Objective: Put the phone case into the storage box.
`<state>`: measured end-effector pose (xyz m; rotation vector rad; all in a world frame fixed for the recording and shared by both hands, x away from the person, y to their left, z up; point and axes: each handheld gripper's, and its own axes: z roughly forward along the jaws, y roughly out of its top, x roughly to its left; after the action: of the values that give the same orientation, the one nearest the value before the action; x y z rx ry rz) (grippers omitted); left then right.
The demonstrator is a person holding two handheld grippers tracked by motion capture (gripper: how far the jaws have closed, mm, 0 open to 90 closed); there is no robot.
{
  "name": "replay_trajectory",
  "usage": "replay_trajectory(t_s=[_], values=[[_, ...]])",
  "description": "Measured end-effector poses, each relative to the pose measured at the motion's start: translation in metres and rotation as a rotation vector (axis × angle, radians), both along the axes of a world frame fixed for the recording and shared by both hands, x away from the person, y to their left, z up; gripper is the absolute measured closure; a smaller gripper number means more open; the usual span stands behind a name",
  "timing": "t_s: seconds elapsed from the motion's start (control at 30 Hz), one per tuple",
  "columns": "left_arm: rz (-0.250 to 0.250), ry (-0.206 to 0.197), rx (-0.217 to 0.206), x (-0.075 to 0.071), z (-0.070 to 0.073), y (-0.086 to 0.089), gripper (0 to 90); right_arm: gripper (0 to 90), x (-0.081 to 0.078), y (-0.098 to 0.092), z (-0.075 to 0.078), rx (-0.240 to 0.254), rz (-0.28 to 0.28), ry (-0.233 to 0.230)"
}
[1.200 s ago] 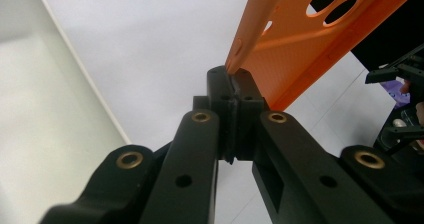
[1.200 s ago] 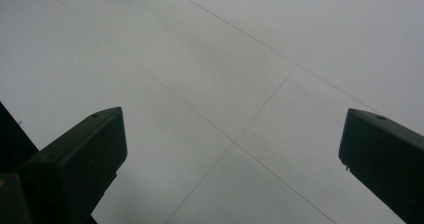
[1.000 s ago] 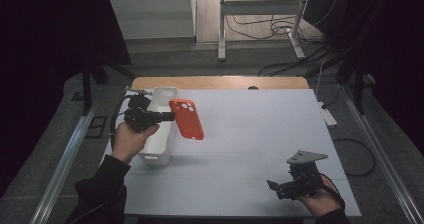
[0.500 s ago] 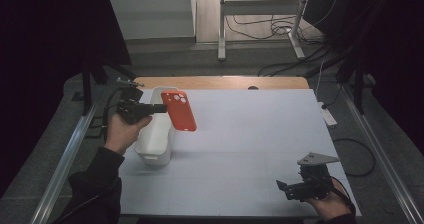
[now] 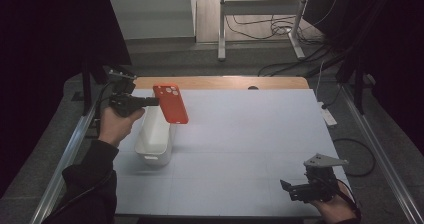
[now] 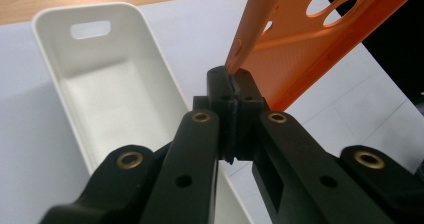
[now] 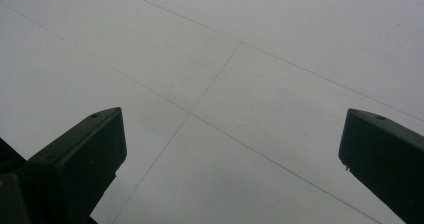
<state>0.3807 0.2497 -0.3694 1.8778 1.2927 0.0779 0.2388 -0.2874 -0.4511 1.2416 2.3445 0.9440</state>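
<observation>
Left claw (image 5: 152, 102) clamped on the edge of an orange phone case (image 5: 170, 103), case held in the air above a white bin (image 5: 154, 138) on the counter (image 5: 240, 134), right claw (image 5: 289, 189) spread wide, holding nothing, low over the counter's near right corner

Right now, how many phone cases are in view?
1: an orange phone case, held up by its edge in the left tongs, above the white bin. Nothing suggests another is hidden.

Dim room, dark edges; table (image 5: 240, 134) evenly lit; near jaws blurred.
</observation>
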Motion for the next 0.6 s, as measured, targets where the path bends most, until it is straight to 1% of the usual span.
replay_trajectory(t_s=[0.2,0.43,0.6], values=[[0.025,0.001,0.007,0.006,0.001,0.008,89.0,0.0,0.0,0.001,0.0,-0.01,-0.001,0.002],[0.037,-0.002,0.012,0.012,0.001,0.014,89.0,0.0,0.0,0.001,-0.001,-0.015,0.0,0.003],[0.053,-0.001,0.014,0.017,0.001,0.022,89.0,0.0,-0.001,0.001,-0.001,-0.018,-0.002,0.0]])
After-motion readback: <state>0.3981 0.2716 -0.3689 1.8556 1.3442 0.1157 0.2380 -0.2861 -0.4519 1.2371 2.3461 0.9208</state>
